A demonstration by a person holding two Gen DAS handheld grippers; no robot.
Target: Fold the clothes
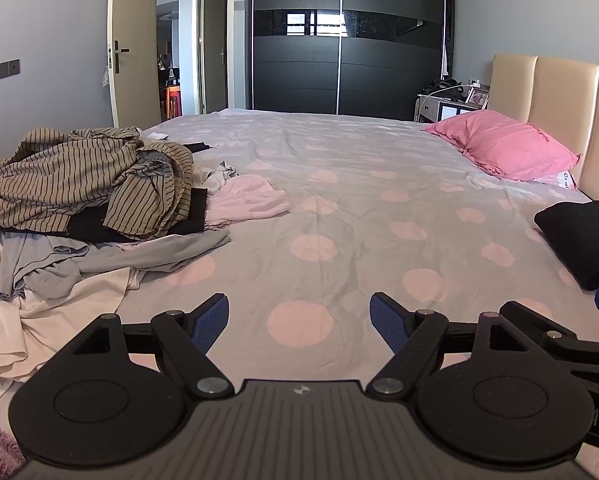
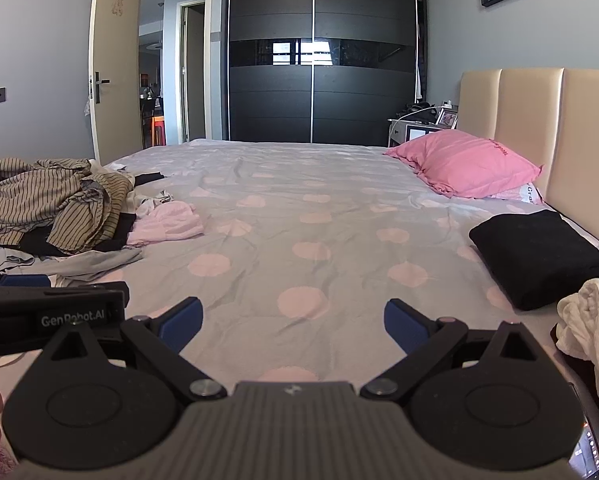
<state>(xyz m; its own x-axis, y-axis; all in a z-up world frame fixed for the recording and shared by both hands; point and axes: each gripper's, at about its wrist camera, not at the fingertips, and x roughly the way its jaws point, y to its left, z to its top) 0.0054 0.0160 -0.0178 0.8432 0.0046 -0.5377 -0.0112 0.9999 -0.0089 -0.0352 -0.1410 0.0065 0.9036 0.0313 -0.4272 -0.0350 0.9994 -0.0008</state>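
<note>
Clothes pile (image 1: 87, 188) lies well left of both grippers' spread fingers (image 1: 211, 320); nothing held.

Both your wrist cameras sat low, side by side, facing across the bed (image 1: 319, 208) toward the wardrobe (image 2: 319, 60).

The bed (image 1: 339, 216) wears a matt, creased cotton-like sheet, the striped shirt (image 1: 79, 176) is thin rumpled cloth, the folded black garment (image 2: 539, 256) looks soft and matt, the headboard (image 2: 539, 120) is smooth padded leatherette, and the wardrobe (image 1: 347, 40) shows dark wood grain with a glossy band.
</note>
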